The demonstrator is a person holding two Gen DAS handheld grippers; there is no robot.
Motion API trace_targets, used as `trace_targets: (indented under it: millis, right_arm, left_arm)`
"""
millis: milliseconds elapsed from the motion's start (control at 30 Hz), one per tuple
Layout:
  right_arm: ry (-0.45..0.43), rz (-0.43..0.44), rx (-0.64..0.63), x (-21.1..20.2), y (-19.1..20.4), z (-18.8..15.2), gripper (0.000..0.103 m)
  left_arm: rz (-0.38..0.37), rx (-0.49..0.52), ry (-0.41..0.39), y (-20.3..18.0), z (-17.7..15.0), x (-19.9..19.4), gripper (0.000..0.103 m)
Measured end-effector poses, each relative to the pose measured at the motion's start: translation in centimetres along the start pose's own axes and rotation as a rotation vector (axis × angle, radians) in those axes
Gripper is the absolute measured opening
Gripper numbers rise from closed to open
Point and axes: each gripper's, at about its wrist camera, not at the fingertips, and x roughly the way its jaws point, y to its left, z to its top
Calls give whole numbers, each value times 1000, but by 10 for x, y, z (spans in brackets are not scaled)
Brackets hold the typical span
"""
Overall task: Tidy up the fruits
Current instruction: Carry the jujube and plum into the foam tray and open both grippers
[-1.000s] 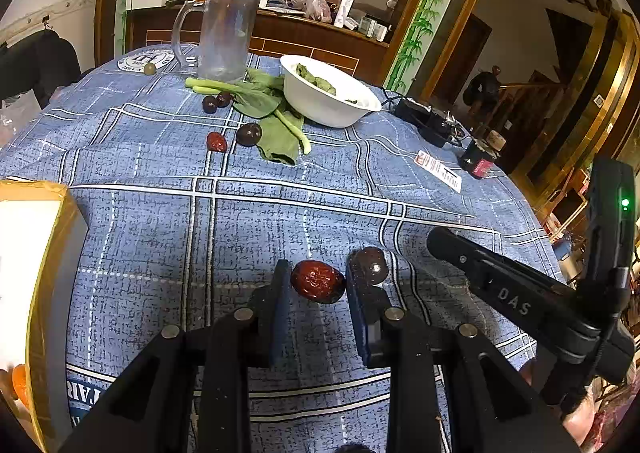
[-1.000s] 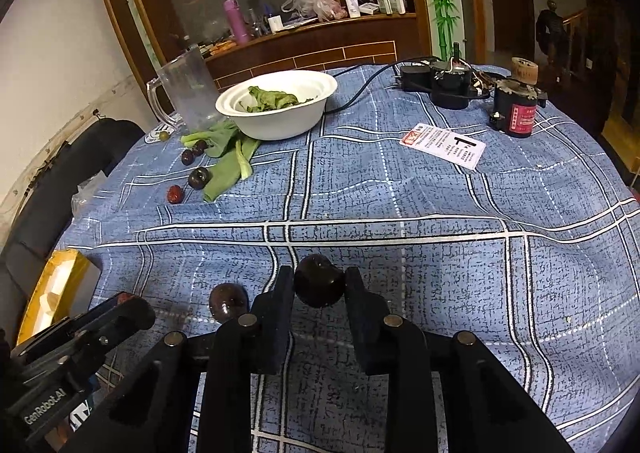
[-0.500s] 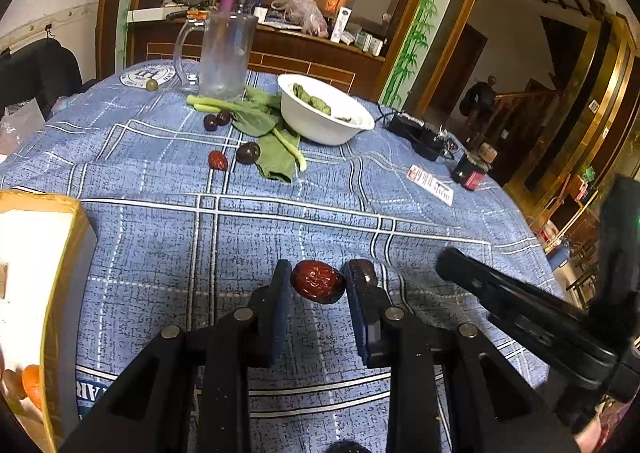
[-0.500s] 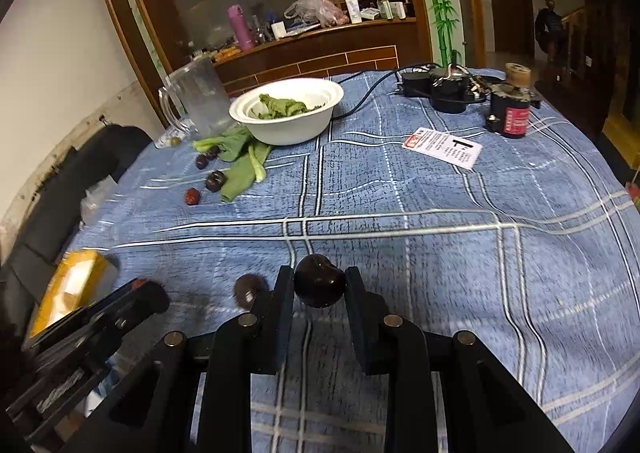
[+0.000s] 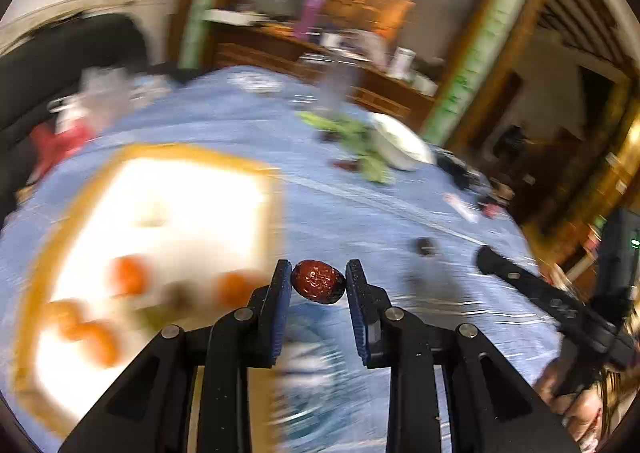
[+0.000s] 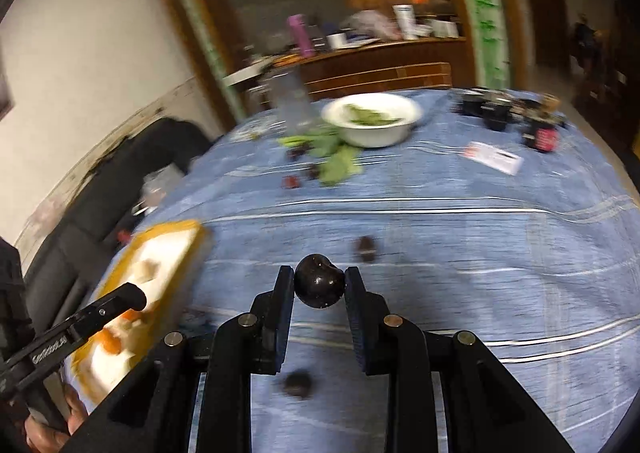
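My left gripper (image 5: 318, 285) is shut on a wrinkled red date (image 5: 318, 282) and holds it in the air beside a white tray with a yellow rim (image 5: 168, 197) that holds several orange fruits (image 5: 128, 279). My right gripper (image 6: 319, 287) is shut on a dark round plum (image 6: 319, 287) above the blue cloth. One dark fruit (image 6: 366, 247) lies on the cloth ahead of it, another (image 6: 298, 383) lies below the fingers. The tray also shows in the right wrist view (image 6: 160, 257), at the left. Both views are motion-blurred.
A white bowl of greens (image 6: 372, 121) stands at the far side, with loose green leaves (image 6: 338, 165) and small dark and red fruits (image 6: 292, 181) beside it. A clear jug (image 6: 290, 101), a card (image 6: 494, 157) and dark devices (image 6: 496, 111) lie further off.
Both grippers have swung left and risen with their fruits. The tray with the orange fruits has come into view beside the left gripper. The dark fruit on the cloth has fallen behind.
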Motion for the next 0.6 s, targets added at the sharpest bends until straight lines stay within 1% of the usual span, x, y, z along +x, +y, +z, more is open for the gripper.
trace_targets:
  millis: [33, 133, 267, 367, 433, 500, 567, 600]
  right_arm:
    - [7, 19, -21, 2, 12, -1, 28]
    - [41, 90, -108, 14, 62, -10, 28]
    - [94, 165, -201, 32, 117, -27, 28]
    - [135, 201, -264, 47, 152, -40, 28]
    - [163, 209, -302, 56, 171, -51, 28]
    - [180, 209, -327, 63, 182, -58, 28]
    - [190, 193, -354, 70, 193, -62, 29]
    - [193, 183, -367, 74, 197, -63, 29]
  left_arm:
    - [57, -29, -3, 23, -2, -11, 27]
    - [162, -87, 2, 68, -10, -27, 27]
    - [239, -114, 24, 100, -24, -32, 27]
    - [252, -106, 27, 108, -32, -33, 27]
    - [277, -73, 17, 104, -34, -35, 27]
    - [278, -65, 15, 104, -36, -39, 27]
    - [266, -66, 12, 103, -35, -39, 30]
    - [260, -71, 11, 103, -34, -39, 35]
